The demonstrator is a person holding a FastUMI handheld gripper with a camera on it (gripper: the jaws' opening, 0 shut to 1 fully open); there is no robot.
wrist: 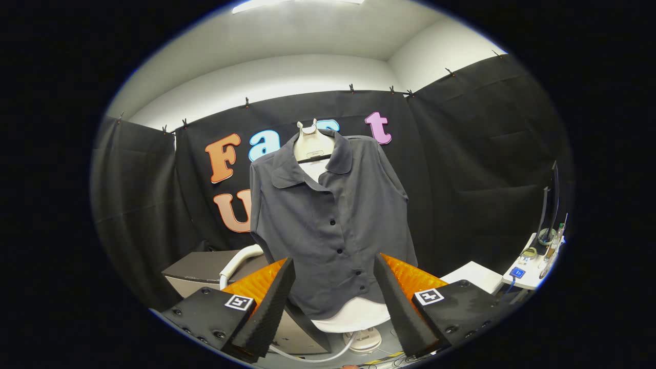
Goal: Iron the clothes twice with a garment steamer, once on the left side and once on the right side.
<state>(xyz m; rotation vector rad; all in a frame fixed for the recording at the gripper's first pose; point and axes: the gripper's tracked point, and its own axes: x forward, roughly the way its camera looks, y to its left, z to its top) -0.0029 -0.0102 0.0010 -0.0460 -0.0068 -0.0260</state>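
Beyond the fingers, in the middle of the booth, a dark grey button-up shirt (330,220) hangs on a white mannequin torso (312,143); its collar is open and its buttons are closed down the front; the torso stands on a white round base (363,339). Left of the shirt a white hose (237,262) curves over a grey box (205,269); the gripper (334,302) has its fingers wide apart and holds nothing; at the right is a white table (533,269) with small things.
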